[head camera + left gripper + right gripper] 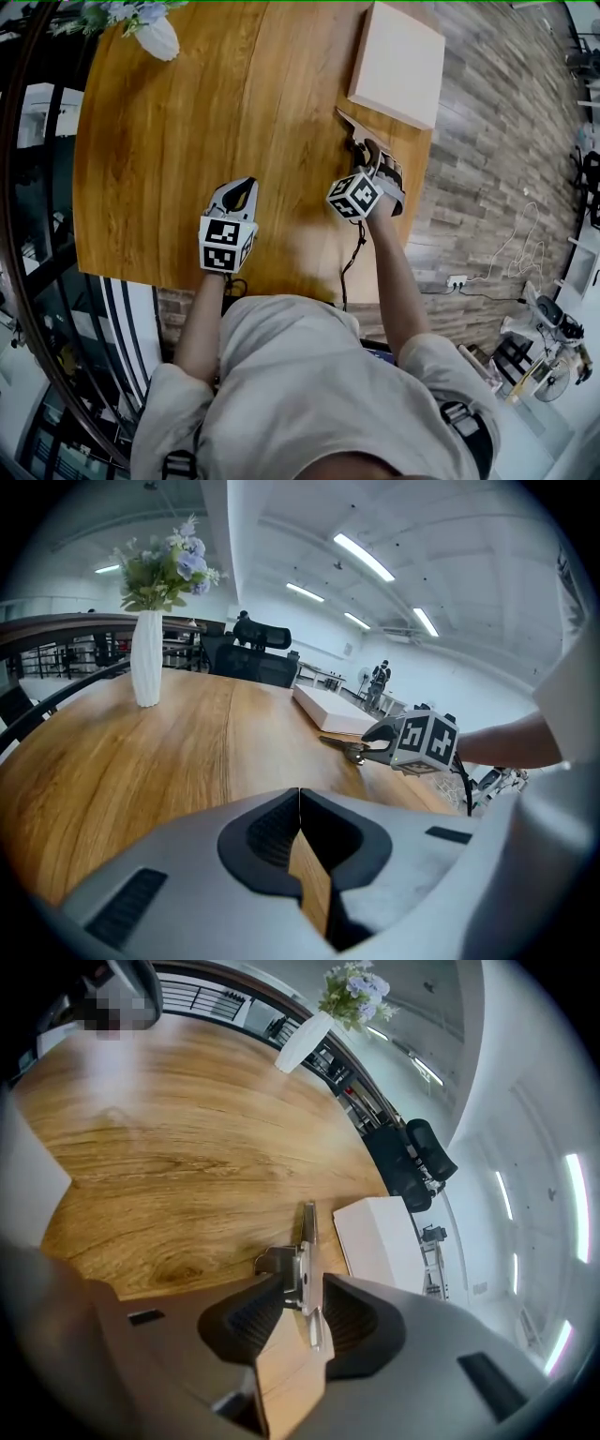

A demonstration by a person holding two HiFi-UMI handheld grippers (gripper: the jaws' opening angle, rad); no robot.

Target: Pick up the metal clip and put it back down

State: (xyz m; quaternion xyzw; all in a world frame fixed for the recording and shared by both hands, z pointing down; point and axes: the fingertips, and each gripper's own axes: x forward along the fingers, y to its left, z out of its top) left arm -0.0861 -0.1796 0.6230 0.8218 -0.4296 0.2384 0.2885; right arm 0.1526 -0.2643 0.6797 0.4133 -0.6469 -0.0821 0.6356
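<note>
Here the metal clip (306,1241) stands edge-on between the right gripper's (302,1302) parted jaws, its long axis running straight ahead along them; the left gripper (300,808), jaws shut and empty, is farther off.

Thing: metal clip (305,1260), bare silver steel; a long flat blade with a folded lever on its left face.
Pose: stood on edge. In the right gripper view its narrow tip pointed to 12 o'clock, away from the jaws.
Place: between the parted jaws of the right gripper (302,1290), at 1 o'clock from the head view's centre, by the wooden table's (187,1176) edge.
Neighbour: white box (380,1241) lay near, at 3 o'clock.
Contact: whether it rested on the table could not be told.
</note>
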